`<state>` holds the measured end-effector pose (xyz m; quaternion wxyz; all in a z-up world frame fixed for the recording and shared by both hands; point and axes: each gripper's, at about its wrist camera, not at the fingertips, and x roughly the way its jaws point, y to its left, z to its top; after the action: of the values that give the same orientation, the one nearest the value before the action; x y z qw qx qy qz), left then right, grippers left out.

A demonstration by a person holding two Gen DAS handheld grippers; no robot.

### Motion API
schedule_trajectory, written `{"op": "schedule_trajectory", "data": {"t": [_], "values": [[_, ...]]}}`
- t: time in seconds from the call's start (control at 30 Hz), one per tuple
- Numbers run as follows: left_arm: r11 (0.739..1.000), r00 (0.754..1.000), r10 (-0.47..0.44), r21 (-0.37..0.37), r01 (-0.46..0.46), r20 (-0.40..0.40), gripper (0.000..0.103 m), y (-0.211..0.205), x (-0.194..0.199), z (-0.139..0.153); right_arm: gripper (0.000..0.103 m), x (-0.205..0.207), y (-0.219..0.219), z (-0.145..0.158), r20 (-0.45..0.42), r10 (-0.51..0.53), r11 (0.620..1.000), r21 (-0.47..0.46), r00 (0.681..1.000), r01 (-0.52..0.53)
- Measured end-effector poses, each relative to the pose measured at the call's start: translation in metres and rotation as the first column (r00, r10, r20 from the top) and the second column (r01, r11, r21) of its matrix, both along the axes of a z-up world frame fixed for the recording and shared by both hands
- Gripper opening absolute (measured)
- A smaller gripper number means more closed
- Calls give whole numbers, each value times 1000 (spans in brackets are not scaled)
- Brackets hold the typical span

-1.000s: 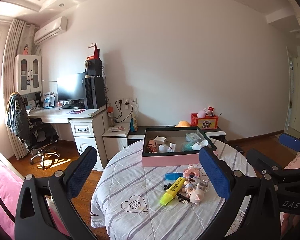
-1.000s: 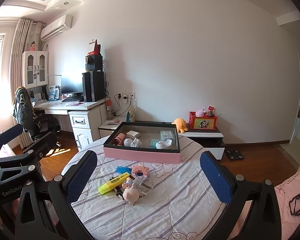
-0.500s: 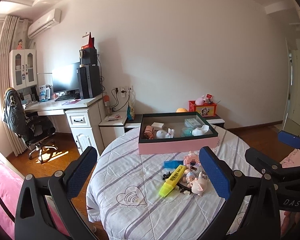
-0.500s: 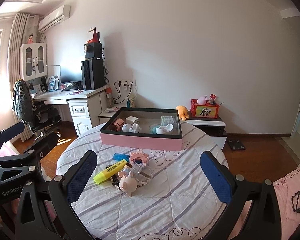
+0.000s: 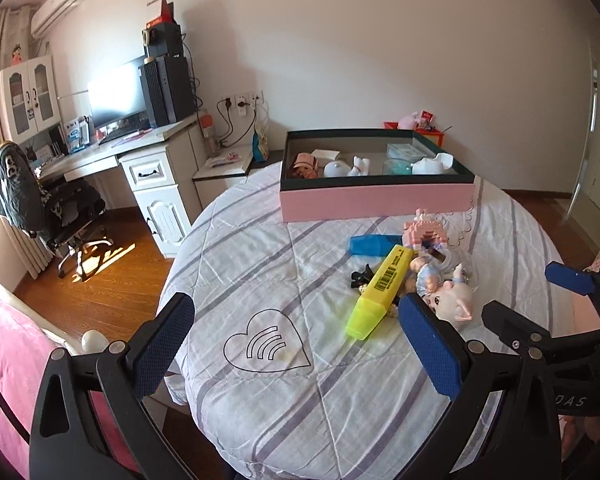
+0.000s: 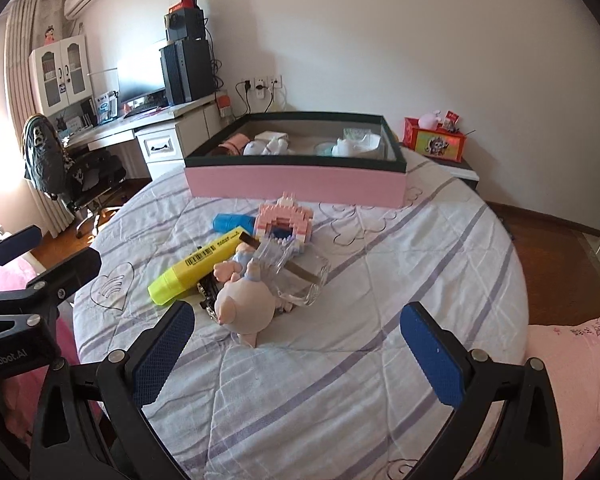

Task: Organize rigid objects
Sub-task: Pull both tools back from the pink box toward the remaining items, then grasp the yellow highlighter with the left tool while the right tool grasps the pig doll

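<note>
As both cameras swing down from the far wall, the round table (image 6: 380, 280) now fills each view, and it has grown steadily over the last second: the person is closing in on the work. Beyond both sets of jaws, at the table's far edge, sits the pink box (image 6: 296, 184), already holding several small things; it reads as the place the loose pieces are meant to go. Between the box and the jaws lies the clutter, closer now than a moment back.

Left gripper (image 5: 296, 350) first: jaws spread wide, nothing between them, with a bare stretch of quilt and a printed heart in the gap. The yellow highlighter (image 5: 380, 292) lies just ahead of its right-hand finger, with the blue cap (image 5: 374, 245) further out.

Right gripper (image 6: 296, 350) next: jaws also spread wide and empty, hanging above the cloth. The pig figurine (image 6: 244, 308) sits just ahead of its left-hand finger, nearly at the tip, and the clear plastic case (image 6: 300, 276) lies ahead of the gap, leaning over the figurine. Further forward stands the pink brick house (image 6: 286, 222).

Nothing has been lifted yet, so sorting of this pile has not begun. My read: this is the approach, and the pig figurine looks the likeliest first pick for the right gripper.
</note>
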<state>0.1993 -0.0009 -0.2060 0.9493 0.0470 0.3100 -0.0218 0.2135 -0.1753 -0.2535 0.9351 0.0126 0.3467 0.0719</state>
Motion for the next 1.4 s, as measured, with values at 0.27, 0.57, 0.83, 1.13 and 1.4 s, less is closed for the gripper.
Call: {"op": "schedule_trajectory", "data": {"t": [0.27, 0.57, 0.83, 1.13, 1.4], "values": [[1000, 998, 11, 15, -10, -63, 103, 7, 20, -24, 86, 37, 13, -35, -96, 56, 997, 64, 994, -50], [999, 993, -38, -7, 38, -113, 103, -3, 34, -37, 43, 30, 13, -32, -92, 170, 984, 77, 981, -163], [995, 983, -97, -14, 96, -157, 103, -31, 51, -53, 43, 16, -31, -23, -73, 113, 991, 82, 991, -107], [992, 978, -117, -58, 109, -171, 77, -36, 82, -61, 43, 33, -49, -33, -86, 98, 986, 141, 991, -85], [980, 970, -198, -33, 196, -143, 30, -55, 76, -62, 45, 51, -40, -42, -104, 102, 986, 139, 989, -88]]}}
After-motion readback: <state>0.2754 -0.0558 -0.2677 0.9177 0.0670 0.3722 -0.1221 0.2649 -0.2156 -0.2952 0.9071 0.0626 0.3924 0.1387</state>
